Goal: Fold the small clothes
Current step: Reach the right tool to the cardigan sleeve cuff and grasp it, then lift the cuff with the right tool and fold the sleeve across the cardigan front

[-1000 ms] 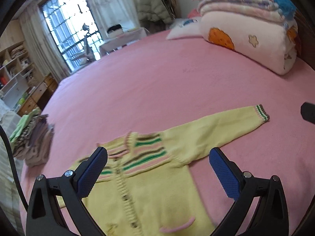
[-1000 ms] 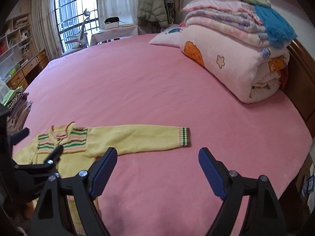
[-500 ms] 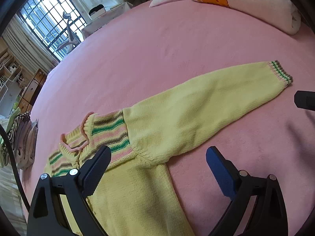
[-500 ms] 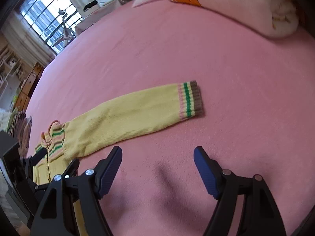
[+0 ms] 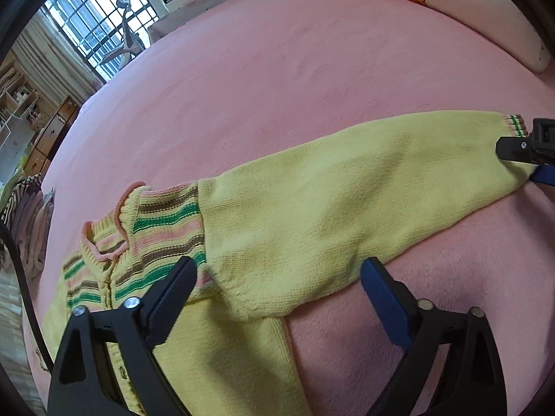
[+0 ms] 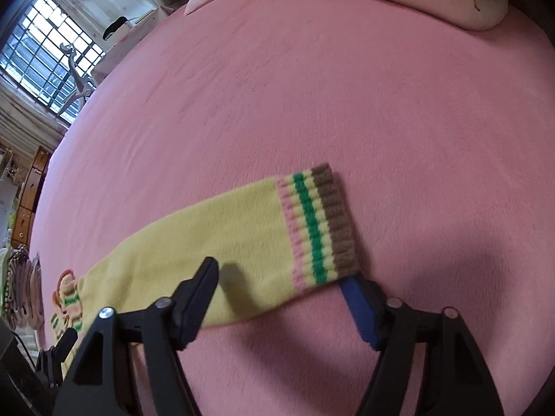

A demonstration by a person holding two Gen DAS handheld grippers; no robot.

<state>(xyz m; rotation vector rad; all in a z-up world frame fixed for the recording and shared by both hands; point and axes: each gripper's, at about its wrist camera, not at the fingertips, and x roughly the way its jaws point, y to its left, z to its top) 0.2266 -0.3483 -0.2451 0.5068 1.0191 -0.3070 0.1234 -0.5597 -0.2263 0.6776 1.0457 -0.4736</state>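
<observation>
Two grippers work over one small yellow cardigan spread flat on a pink bed.

From the left wrist view, the left gripper hangs low above the garment where the outstretched sleeve joins the body. Its jaws stand wide apart and have just been closing a little; the armpit fold of the sleeve lies between them, but neither pad presses on the knit. The left finger sits over the striped chest, the right finger over bare pink cover just beside the sleeve's lower edge. The pink-trimmed collar points toward the bed's left edge, where a stack of folded clothes rests. The sleeve runs out to the right, its striped cuff touching or just beside the right gripper, seen only in part. A rolled quilt lies at the far right corner of the bed.

From the right wrist view, the right gripper straddles the sleeve's end. Its jaws are partly open and have just been closing, with the sleeve between them and not yet pinched. The left finger rests over the yellow knit, while the right finger sits at the lower corner of the pink, green and brown cuff. The cardigan's body trails off toward the bed's near left edge, where the left gripper shows dimly.
</observation>
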